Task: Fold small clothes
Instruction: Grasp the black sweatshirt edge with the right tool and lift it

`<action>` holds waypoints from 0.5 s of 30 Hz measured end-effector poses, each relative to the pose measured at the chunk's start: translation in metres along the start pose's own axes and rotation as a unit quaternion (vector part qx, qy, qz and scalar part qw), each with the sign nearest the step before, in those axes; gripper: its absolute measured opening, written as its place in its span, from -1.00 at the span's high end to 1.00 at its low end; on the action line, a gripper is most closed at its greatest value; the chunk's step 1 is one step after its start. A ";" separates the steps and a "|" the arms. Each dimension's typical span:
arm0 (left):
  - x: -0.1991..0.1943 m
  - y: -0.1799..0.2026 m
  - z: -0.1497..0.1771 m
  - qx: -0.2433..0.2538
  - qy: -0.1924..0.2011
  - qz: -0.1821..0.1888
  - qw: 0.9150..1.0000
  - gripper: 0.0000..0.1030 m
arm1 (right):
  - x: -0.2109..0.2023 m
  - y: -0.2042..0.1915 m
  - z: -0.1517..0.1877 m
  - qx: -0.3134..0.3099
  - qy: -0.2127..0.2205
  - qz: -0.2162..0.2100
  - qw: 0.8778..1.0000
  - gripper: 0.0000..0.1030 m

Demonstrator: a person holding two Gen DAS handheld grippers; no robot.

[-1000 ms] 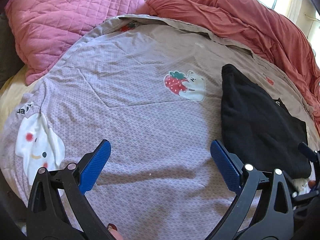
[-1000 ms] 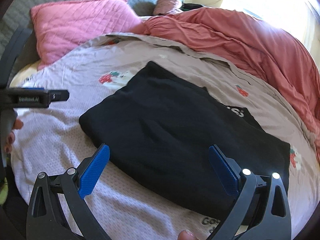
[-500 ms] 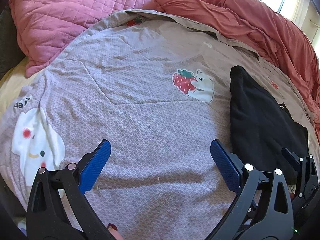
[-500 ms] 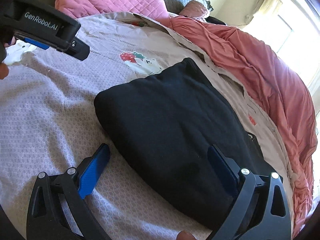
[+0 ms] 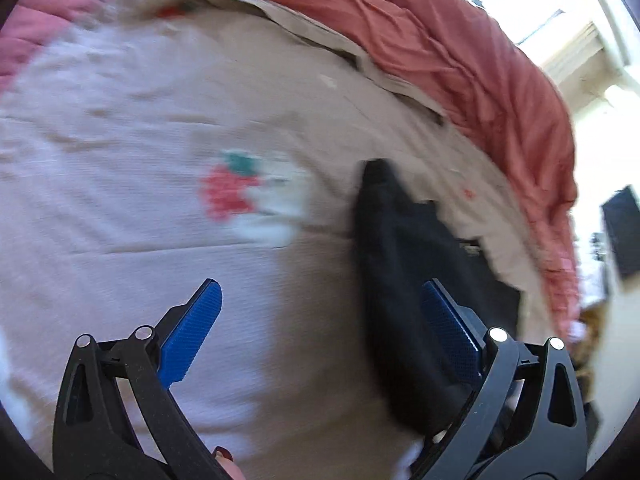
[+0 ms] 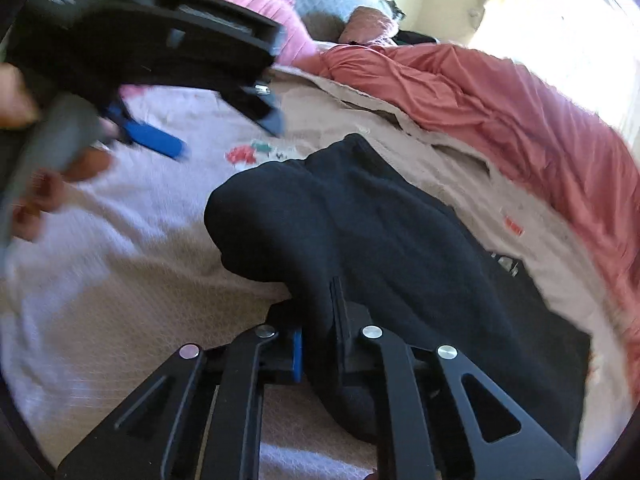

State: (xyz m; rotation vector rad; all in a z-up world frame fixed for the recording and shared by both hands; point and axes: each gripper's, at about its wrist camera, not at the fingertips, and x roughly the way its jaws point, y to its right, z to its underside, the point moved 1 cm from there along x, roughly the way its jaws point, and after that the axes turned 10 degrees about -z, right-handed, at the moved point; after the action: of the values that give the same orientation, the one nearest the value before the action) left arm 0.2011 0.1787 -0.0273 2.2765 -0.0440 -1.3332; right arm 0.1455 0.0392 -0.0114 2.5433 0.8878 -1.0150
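Note:
A black folded garment (image 6: 380, 232) lies on the lilac patterned bedsheet (image 6: 120, 248). My right gripper (image 6: 316, 344) is shut on the garment's near edge, and the cloth bunches up around its fingers. In the left wrist view the same black garment (image 5: 400, 264) lies to the right. My left gripper (image 5: 320, 332) is open and empty above the sheet, its right finger (image 5: 448, 328) over the garment's left edge. The left gripper also shows blurred at the upper left of the right wrist view (image 6: 160, 80).
A salmon-red duvet (image 6: 500, 112) is heaped along the far and right side of the bed. A pink quilted pillow (image 5: 48, 32) lies at the far left. A strawberry and bear print (image 5: 248, 200) marks the sheet (image 5: 120, 220).
My right gripper has closed on the garment's near edge and bunched it. My left gripper has swung right toward the garment, staying open. Both views are motion-blurred.

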 end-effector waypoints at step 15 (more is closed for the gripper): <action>0.076 0.075 -0.008 0.033 -0.102 0.016 0.994 0.67 | -0.035 0.023 0.007 0.060 0.047 -0.028 0.997 0.84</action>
State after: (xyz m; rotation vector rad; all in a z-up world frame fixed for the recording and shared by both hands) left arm 0.2637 0.0958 -0.0534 2.1746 -0.1950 -1.5651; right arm 0.1365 0.0030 0.0079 2.6993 0.9564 -1.0008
